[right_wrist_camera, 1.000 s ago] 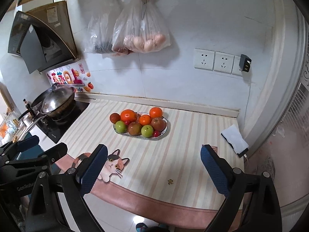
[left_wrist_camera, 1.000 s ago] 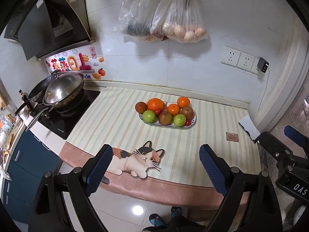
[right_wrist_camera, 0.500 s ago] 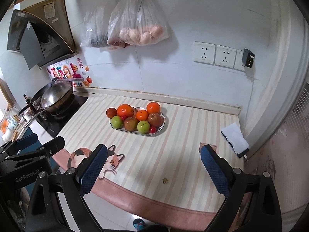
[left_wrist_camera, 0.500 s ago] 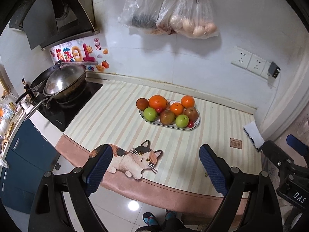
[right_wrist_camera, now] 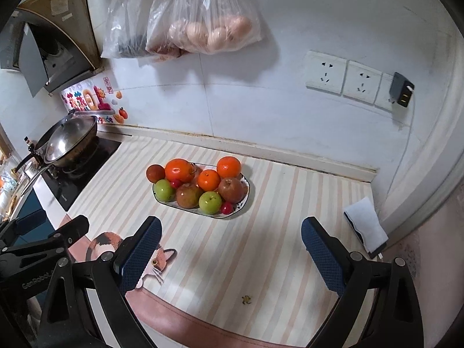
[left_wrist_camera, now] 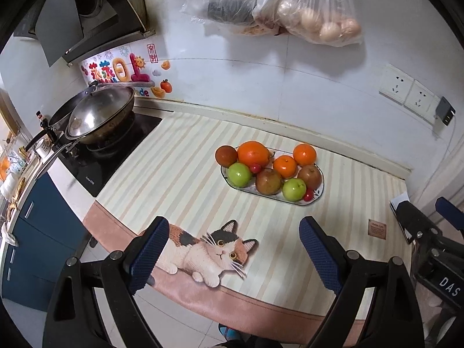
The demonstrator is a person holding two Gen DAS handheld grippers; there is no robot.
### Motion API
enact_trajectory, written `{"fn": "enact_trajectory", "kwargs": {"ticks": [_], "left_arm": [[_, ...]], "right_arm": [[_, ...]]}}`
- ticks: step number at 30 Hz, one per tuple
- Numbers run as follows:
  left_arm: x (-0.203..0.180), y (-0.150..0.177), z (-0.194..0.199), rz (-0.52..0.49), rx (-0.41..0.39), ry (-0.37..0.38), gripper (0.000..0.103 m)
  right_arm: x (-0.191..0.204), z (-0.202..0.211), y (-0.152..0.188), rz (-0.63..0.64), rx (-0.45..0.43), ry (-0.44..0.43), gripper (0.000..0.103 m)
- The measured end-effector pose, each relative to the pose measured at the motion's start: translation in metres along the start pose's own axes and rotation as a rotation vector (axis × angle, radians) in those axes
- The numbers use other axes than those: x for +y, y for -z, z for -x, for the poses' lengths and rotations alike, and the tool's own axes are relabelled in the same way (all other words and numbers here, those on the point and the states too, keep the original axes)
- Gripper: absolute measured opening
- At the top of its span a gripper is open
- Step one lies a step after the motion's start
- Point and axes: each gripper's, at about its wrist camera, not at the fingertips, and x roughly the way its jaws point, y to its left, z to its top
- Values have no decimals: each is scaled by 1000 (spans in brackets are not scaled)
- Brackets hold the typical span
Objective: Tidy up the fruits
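Observation:
An oval white plate (left_wrist_camera: 314, 200) (right_wrist_camera: 245, 200) piled with fruit stands on the striped counter mat near the back wall. It holds oranges (left_wrist_camera: 253, 153) (right_wrist_camera: 179, 170), green apples (left_wrist_camera: 239, 174) (right_wrist_camera: 210, 201), reddish-brown fruits (left_wrist_camera: 268, 181) (right_wrist_camera: 230, 190) and small red ones (left_wrist_camera: 308, 194). My left gripper (left_wrist_camera: 234, 249) is open and empty, above the counter's front edge, short of the plate. My right gripper (right_wrist_camera: 231, 246) is open and empty, in front of the plate and to its right.
A wok with a lid (left_wrist_camera: 98, 117) sits on the black hob at the left. Plastic bags with eggs (right_wrist_camera: 211, 32) hang on the wall above. A white cloth (right_wrist_camera: 366, 223) lies at the counter's right end. Sockets (right_wrist_camera: 343, 78) are on the right wall. A cat picture (left_wrist_camera: 211, 249) marks the mat's front.
Both grippers have moved forward and down toward the counter; the fruit plate looks larger and nearer. Both stay open and empty. Nothing on the counter has moved.

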Motion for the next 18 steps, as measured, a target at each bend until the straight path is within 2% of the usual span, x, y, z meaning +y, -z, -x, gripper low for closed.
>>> {"fn": "enact_trajectory", "kwargs": {"ticks": [9,18], "left_arm": [[-2,-9,-26,-5,33,-15,92],[-1,-13,-31,-2,34,-15,92]], "right_arm": [[8,-28,-8,15,26,9,99],[11,-36,-10,20,36,11,99]]}}
